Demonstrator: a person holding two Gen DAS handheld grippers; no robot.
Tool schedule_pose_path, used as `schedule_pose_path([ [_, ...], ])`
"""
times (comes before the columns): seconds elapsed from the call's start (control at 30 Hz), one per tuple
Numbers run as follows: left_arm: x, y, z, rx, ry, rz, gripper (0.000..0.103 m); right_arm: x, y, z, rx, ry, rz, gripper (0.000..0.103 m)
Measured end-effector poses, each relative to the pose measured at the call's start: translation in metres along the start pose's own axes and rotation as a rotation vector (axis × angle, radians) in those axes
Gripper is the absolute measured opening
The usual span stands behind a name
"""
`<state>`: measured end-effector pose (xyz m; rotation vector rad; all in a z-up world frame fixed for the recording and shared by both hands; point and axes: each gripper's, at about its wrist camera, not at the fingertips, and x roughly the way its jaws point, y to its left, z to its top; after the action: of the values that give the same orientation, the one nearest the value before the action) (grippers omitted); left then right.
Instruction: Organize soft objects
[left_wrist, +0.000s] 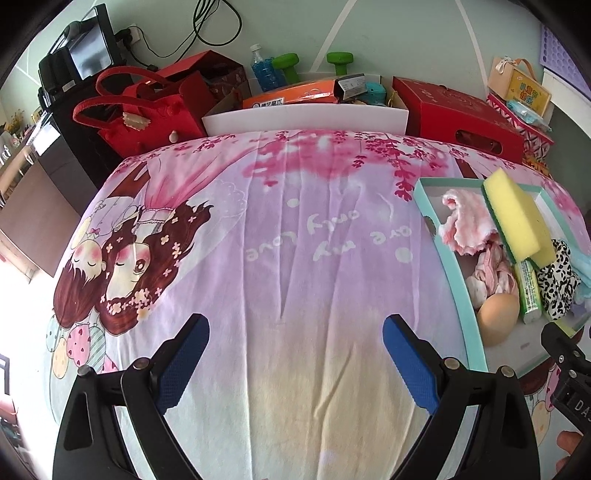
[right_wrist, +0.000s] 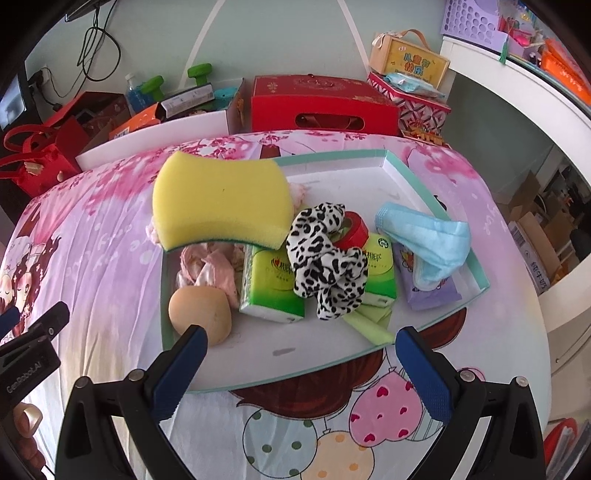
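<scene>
Pink cartoon bedsheet (left_wrist: 295, 258), tray (right_wrist: 436, 199) heaped with soft items. Your right gripper (right_wrist: 299, 354) splayed, empty, aimed at leopard scrunchie (right_wrist: 325, 258); left gripper (left_wrist: 295, 343) released, idle.

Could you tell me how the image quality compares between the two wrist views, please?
Left wrist: strong fisheye bowing of the bedsheet, a blown-out white patch at the left edge, and soft focus on the left gripper. Right wrist: the same curvature, even daylight, the yellow sponge and tray fairly sharp, dark vignette corners.
</scene>
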<state>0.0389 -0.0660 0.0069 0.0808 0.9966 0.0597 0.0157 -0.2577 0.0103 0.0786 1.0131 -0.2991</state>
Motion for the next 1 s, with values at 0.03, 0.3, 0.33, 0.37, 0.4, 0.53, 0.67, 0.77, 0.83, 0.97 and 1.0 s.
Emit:
schedule_pose_path([
  [0.03,-0.001,0.001,-0.001,0.000,0.000,0.002,0.095,0.000,0.001,-0.001,-0.004,0.004,0.000,0.103],
  [0.3,-0.004,0.004,-0.008,0.016,0.017,-0.013,0.095,-0.006,0.013,-0.005,-0.032,0.004,0.014,0.103],
  [0.33,-0.004,0.005,-0.009,0.015,0.018,-0.014,0.095,-0.007,0.015,-0.005,-0.035,0.005,0.015,0.103],
  [0.37,-0.004,0.006,-0.009,0.013,0.018,-0.015,0.095,-0.007,0.016,-0.006,-0.038,0.006,0.015,0.103],
  [0.4,-0.004,0.008,-0.010,0.011,0.018,-0.014,0.095,-0.007,0.017,-0.006,-0.041,0.008,0.017,0.103],
  [0.53,-0.002,0.010,-0.017,0.018,0.032,-0.014,0.095,-0.006,0.020,-0.009,-0.049,0.015,0.015,0.103],
  [0.67,-0.001,0.011,-0.020,0.021,0.039,-0.018,0.095,-0.007,0.023,-0.012,-0.054,0.020,0.015,0.103],
  [0.77,-0.001,0.010,-0.021,0.027,0.041,-0.023,0.095,-0.005,0.027,-0.014,-0.065,0.029,0.017,0.103],
  [0.83,0.000,0.010,-0.021,0.028,0.042,-0.028,0.095,-0.004,0.029,-0.014,-0.068,0.029,0.017,0.103],
  [0.97,0.003,0.011,-0.021,0.025,0.049,-0.029,0.095,-0.002,0.030,-0.014,-0.072,0.031,0.014,0.103],
  [1.0,0.004,0.011,-0.021,0.023,0.052,-0.028,0.095,-0.001,0.030,-0.014,-0.072,0.032,0.013,0.103],
])
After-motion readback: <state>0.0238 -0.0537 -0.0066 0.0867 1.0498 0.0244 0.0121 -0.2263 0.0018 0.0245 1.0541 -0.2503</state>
